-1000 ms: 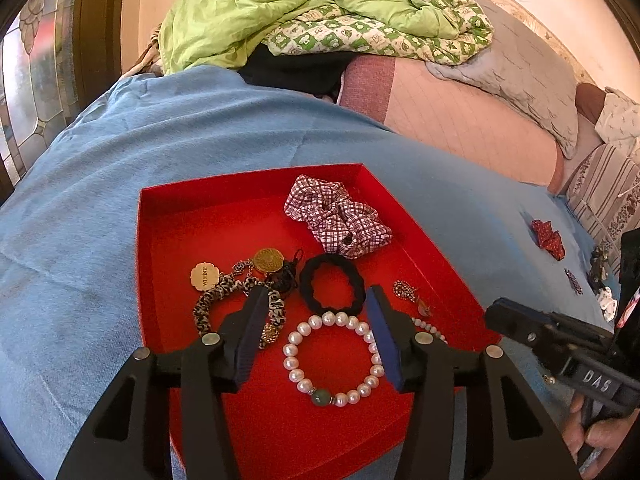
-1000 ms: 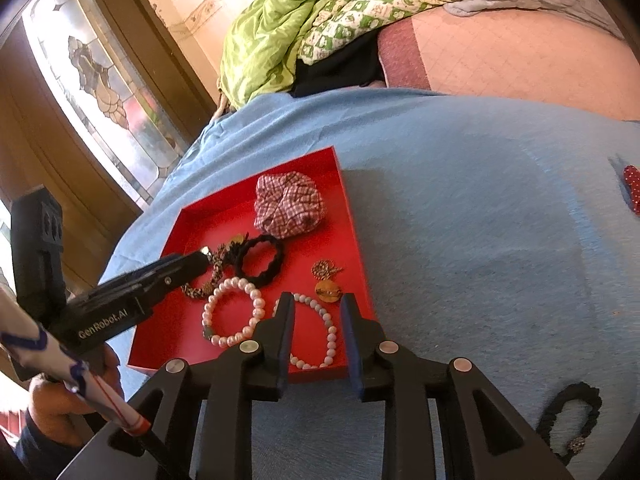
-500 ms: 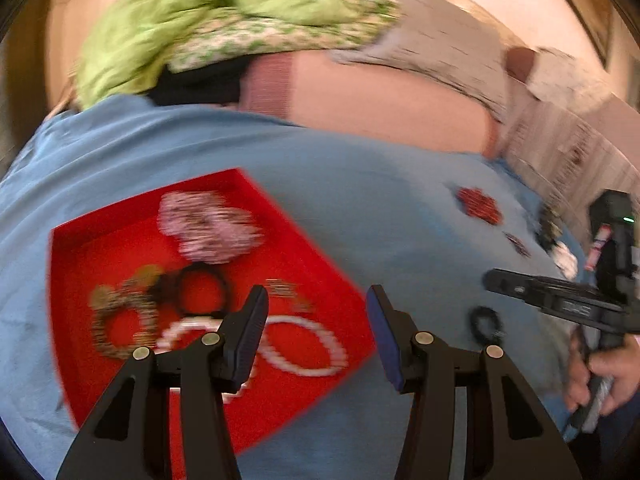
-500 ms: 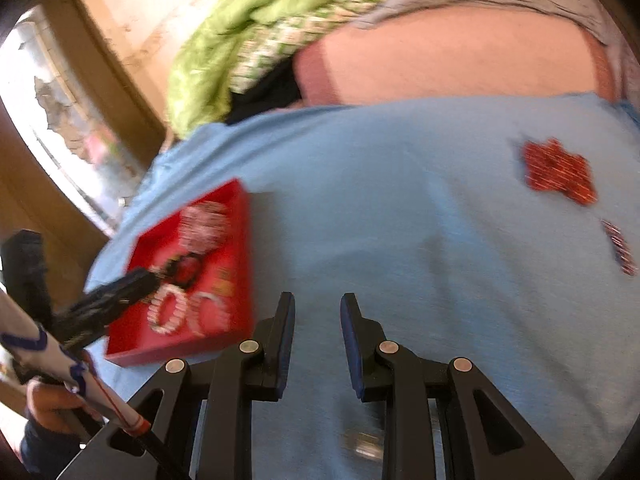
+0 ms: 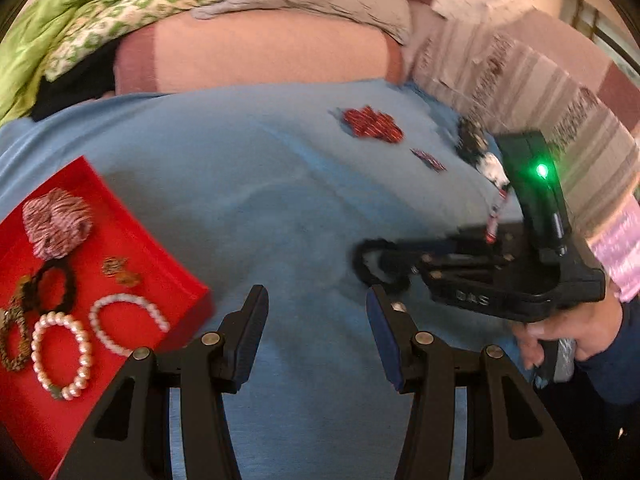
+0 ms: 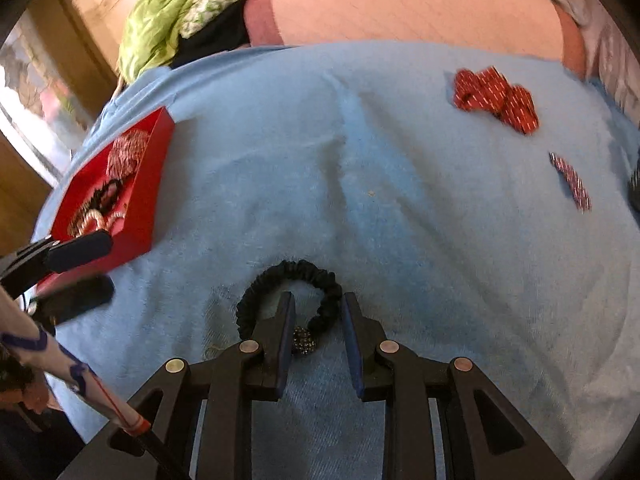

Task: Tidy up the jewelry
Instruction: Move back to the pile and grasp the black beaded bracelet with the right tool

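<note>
**Both grippers swing off the tray toward the black hair tie**

Since the earlier frames both wrist views have swept away from the red tray [image 5: 188, 280], which now sits at nine o'clock in the left view with its pearl bracelets [image 5: 60, 356], checked scrunchie [image 5: 56, 222] and black band already inside. At six o'clock in that view the left gripper [image 5: 316, 312] hangs over bare blue blanket [image 5: 248, 184], jaws apart with nothing between them. At three o'clock the right gripper [image 5: 384, 266] reaches in, held by a hand [image 5: 576, 328], its tips at the black hair tie [image 5: 370, 246].

In the right wrist view the tray lies at nine o'clock, the tie [image 6: 288, 280] just below centre. One finger stands inside the loop, the other outside, so the band's right side and its dark bead [image 6: 304, 340] lie between the jaws, which are closing but do not yet appear to press it. A red bow [image 6: 496, 98] and a small clip [image 6: 570, 180] wait at two o'clock.

To do this well, the tips should probably press lightly into the blanket and pinch the band itself, not the bead, which could slip out.
</note>
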Available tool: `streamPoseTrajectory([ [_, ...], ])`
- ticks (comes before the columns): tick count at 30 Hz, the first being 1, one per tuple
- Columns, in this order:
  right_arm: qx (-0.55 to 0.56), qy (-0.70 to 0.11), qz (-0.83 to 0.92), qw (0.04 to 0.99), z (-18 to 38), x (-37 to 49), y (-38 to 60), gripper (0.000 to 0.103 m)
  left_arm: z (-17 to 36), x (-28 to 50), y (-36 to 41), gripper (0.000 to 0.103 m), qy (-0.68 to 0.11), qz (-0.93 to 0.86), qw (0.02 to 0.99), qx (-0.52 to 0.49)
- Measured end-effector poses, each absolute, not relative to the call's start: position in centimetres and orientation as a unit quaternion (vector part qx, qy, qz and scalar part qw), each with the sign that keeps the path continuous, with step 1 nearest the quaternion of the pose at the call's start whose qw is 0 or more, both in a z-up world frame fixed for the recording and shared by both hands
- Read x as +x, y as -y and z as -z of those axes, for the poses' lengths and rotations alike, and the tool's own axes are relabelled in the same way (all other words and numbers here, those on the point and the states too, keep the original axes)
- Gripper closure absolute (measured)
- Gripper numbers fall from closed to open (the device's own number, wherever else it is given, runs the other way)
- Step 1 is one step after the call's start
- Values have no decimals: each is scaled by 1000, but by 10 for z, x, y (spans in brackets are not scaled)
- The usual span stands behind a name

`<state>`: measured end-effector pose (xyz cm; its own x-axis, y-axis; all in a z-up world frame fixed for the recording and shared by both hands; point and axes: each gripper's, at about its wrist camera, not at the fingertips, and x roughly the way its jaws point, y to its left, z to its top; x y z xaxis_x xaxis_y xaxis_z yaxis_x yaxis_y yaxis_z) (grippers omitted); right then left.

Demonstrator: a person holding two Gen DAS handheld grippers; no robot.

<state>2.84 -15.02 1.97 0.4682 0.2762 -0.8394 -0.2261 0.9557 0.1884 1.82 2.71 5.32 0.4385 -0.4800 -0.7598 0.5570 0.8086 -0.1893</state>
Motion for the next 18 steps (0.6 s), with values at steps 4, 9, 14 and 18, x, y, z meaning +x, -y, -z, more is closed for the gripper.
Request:
streamPoseTrajectory([
  [4, 37, -482, -136, 865, -26, 29, 159, 96, -45, 11, -6, 53, -448, 349, 821, 60],
  [9, 62, -461, -128, 876, -41, 29, 177, 96, -35, 2, 18, 53, -450, 364, 811, 90],
  [14, 90, -447, -126, 881, -51, 29, 191, 96, -28, 3, 39, 54, -437, 366, 815, 101],
  [18, 96, -445, -128, 881, -51, 30, 190, 96, -18, 5, 52, 77, -450, 374, 802, 117],
])
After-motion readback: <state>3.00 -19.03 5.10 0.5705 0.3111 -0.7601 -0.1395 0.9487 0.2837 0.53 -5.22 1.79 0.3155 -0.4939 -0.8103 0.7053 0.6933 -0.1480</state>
